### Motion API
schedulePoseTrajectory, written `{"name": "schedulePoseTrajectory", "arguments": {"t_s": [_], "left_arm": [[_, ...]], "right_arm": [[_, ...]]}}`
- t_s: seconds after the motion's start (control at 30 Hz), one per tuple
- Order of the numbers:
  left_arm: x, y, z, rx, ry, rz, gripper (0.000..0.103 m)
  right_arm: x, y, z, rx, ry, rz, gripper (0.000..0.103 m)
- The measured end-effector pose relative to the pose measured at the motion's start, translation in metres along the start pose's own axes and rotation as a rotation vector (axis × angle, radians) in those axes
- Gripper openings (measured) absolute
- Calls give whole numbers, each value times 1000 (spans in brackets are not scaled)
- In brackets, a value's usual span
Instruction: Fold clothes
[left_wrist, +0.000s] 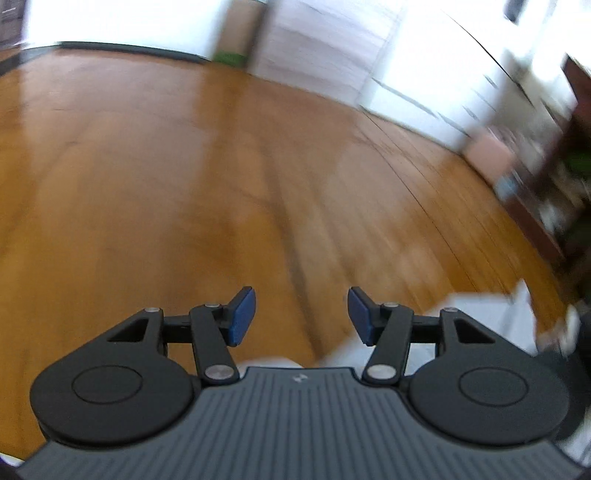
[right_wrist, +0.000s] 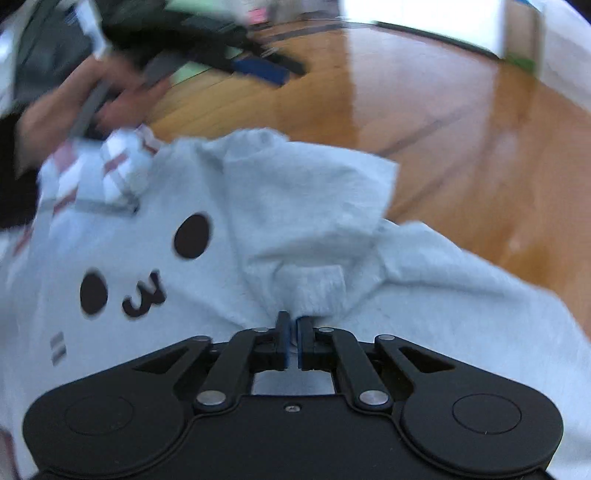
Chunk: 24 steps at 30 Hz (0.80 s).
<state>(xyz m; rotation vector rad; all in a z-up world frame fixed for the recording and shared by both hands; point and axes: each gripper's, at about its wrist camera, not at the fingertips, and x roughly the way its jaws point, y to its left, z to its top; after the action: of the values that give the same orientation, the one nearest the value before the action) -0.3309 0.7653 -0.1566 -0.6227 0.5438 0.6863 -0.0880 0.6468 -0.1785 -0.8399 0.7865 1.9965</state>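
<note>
the right gripper (right_wrist: 292, 325) is clenched on a pinch of the white shirt (right_wrist: 258, 206), which lies on the wooden floor (right_wrist: 461, 122). beyond the shirt, the left gripper (left_wrist: 301, 315) hovers released, holding nothing. a fold is likely starting; next, the left needs an edge.

One white garment (right_wrist: 295, 206) with a cartoon face lies on the wooden floor (right_wrist: 461, 129), one striped cloth (right_wrist: 110, 173) beside it (bunched up), and two grippers, left (left_wrist: 301, 317) and right (right_wrist: 293, 332).
</note>
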Motion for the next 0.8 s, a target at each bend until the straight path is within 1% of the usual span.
{"name": "schedulePoseTrajectory", "arguments": {"t_s": [0.03,0.07,0.1,0.13,0.17,0.2,0.23,0.27,0.3,0.33,0.37,0.4,0.43,0.5,0.53,0.6,0.63,0.67,0.73,0.77,0.8], "left_arm": [[4,-11,-5,37,24,-32,62],[8,-22,-10,77,45,-62,67],[13,-33,-15,117,61,-82,78],[19,-42,-20,156,70,-80,92],[28,-49,-25,196,86,-64,97],[39,-55,-29,239,111,-28,99],[52,-59,-32,275,141,28,86],[61,-60,-32,292,171,68,65],[68,-58,-30,286,204,71,12],[70,-55,-25,263,215,62,6],[68,-52,-16,245,191,71,5],[64,-50,-7,245,154,98,5],[58,-47,4,253,95,138,5],[46,-35,27,204,-23,179,5],[44,-28,39,181,-66,198,5],[50,-12,63,144,-108,232,5],[54,-7,73,148,-124,257,5],[60,-6,80,184,-135,293,5],[71,-3,89,241,-138,340,6],[75,-1,91,256,-135,356,8],[79,1,93,256,-132,367,11]], "right_arm": [[-5,-6,-3,28,-8,5,15],[-9,-8,-3,44,-22,7,15],[-13,-11,-2,58,-35,10,16],[-16,-12,-3,71,-44,15,16],[-17,-13,-5,82,-46,23,16],[-16,-17,-4,90,-42,28,24],[-13,-17,-3,93,-35,28,31],[-12,-14,-2,83,-33,25,31],[-12,-11,-2,69,-35,16,31],[-12,-8,-2,47,-43,-9,31],[-12,-6,-2,24,-51,-33,31],[-11,-4,-2,10,-57,-55,31],[-11,-7,-1,12,-58,-73,31],[-13,-13,-1,-24,-41,-142,31],[-14,-14,-1,-59,-30,-179,31],[-12,-14,6,-95,-48,-224,31],[-10,-15,11,-103,-64,-244,32],[-9,-15,16,-112,-80,-264,34],[-2,-17,29,-108,-123,-322,58],[4,-19,38,-102,-143,-367,60],[10,-22,47,-93,-156,-402,60]]}}
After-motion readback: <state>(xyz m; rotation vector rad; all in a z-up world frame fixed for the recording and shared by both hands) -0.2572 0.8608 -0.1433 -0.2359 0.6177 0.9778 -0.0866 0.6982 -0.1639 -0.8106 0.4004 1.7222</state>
